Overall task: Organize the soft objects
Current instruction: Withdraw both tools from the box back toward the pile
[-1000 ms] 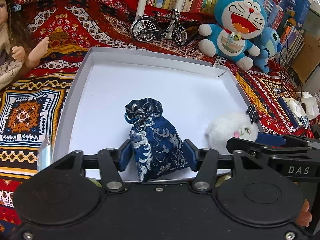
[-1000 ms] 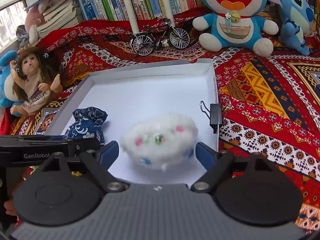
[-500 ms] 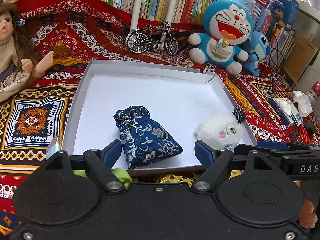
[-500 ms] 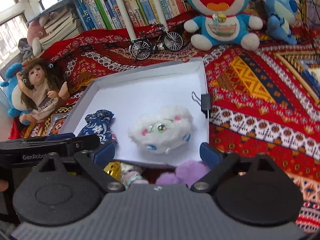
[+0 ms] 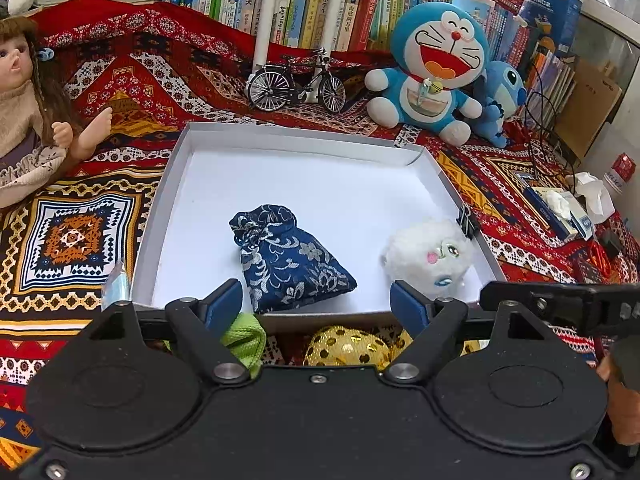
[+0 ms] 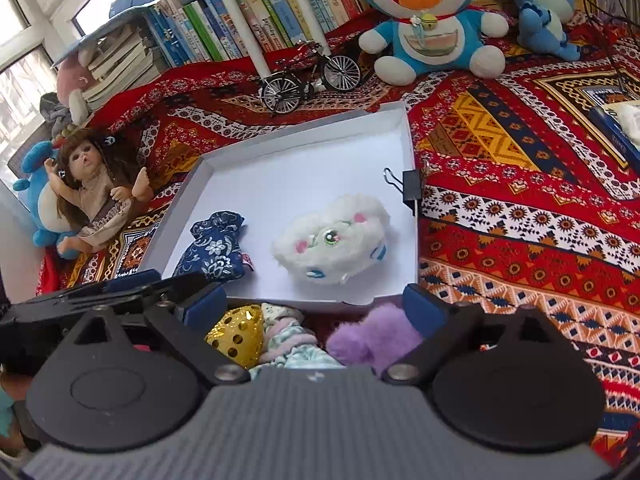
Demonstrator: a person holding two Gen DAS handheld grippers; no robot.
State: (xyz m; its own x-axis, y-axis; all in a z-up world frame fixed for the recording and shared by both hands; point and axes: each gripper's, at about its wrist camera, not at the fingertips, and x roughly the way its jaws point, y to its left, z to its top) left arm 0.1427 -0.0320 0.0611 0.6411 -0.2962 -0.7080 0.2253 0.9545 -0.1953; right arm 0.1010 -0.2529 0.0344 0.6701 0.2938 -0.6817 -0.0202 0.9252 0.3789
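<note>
Both tools [image 5: 316, 300] tilted down, agape

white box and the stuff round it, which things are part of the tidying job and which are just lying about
Part of the job:
white box
blue brocade pouch
white fluffy plush
gold sequin pouch
purple pompom
green fabric piece

Just lying about:
Doraemon plush
Stitch plush
doll
model bicycle
binder clip
books
</note>
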